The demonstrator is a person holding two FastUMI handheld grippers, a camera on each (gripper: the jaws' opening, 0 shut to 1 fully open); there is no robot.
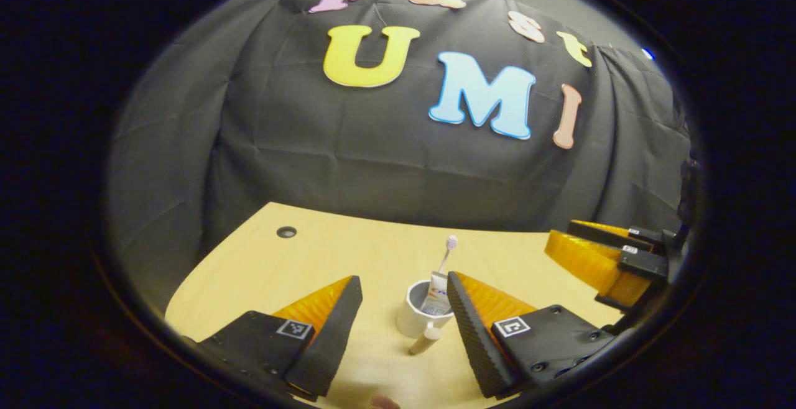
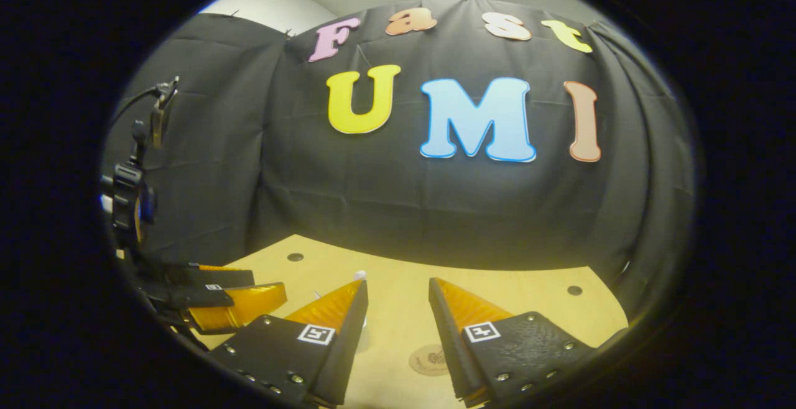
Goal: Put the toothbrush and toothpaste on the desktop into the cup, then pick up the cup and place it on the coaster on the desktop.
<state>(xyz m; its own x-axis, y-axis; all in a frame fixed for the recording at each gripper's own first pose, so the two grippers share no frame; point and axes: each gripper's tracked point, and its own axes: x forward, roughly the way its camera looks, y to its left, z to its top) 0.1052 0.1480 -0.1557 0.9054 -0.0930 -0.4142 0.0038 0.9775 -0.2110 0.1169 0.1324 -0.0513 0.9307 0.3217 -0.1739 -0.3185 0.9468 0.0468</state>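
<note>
Since the toothbrush (image 1: 449,248) and toothpaste (image 1: 437,294) already stand upright in the white cup (image 1: 418,321) on the desktop (image 1: 348,253), the load is judged light but top-heavy, and the cup's glazed-looking wall stiff and slippery; a low hold across its body is advised. The left gripper (image 1: 404,316) is held wide open before the cup, grasping nothing. The right gripper (image 2: 398,319) is likewise spread and empty, near the coaster (image 2: 429,359).

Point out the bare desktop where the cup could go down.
Bare wood lies between the cup and the round hole near the wall. The coaster between the right gripper fingers carries nothing. It is crowded around the cup: the left gripper straddles it.
</note>
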